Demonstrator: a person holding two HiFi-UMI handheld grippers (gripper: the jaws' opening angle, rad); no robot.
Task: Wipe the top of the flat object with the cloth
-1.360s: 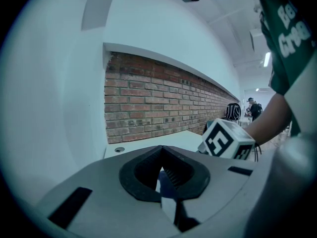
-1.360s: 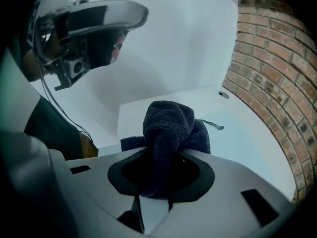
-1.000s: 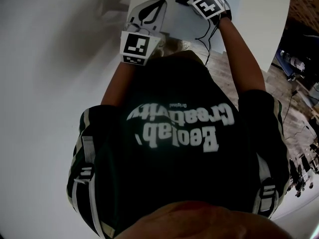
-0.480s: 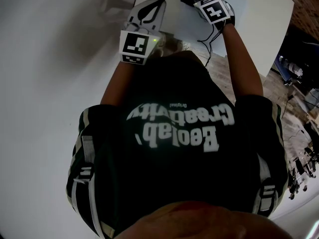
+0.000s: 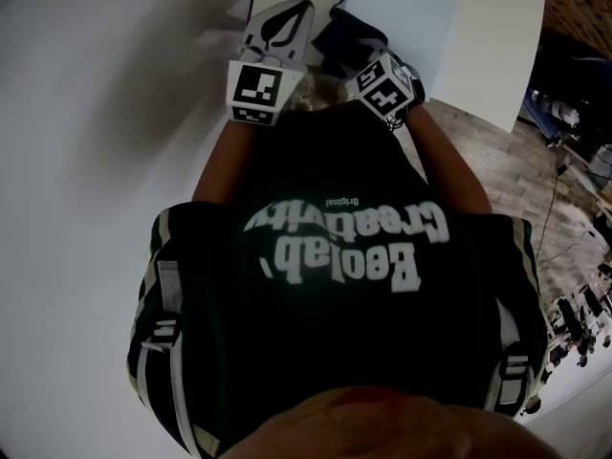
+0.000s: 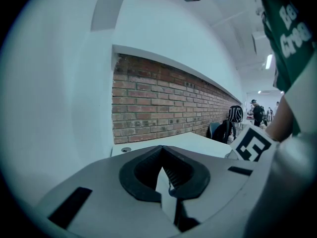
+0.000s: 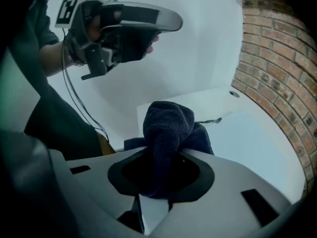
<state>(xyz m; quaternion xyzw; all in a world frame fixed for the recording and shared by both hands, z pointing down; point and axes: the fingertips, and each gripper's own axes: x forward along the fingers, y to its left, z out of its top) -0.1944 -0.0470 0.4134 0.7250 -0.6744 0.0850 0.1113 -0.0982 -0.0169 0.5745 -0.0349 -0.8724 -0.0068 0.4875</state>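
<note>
Brick wall [image 6: 163, 103] runs behind a white counter [image 5: 497, 36], on which a pale blue flat board [image 5: 411, 17] lies. The left gripper [image 5: 282, 22] hangs by the counter's left edge, fingers together and empty. The right gripper [image 7: 161, 175] has its fingers clamped on a dark blue cloth [image 7: 168, 128] at the board's near left corner
</note>
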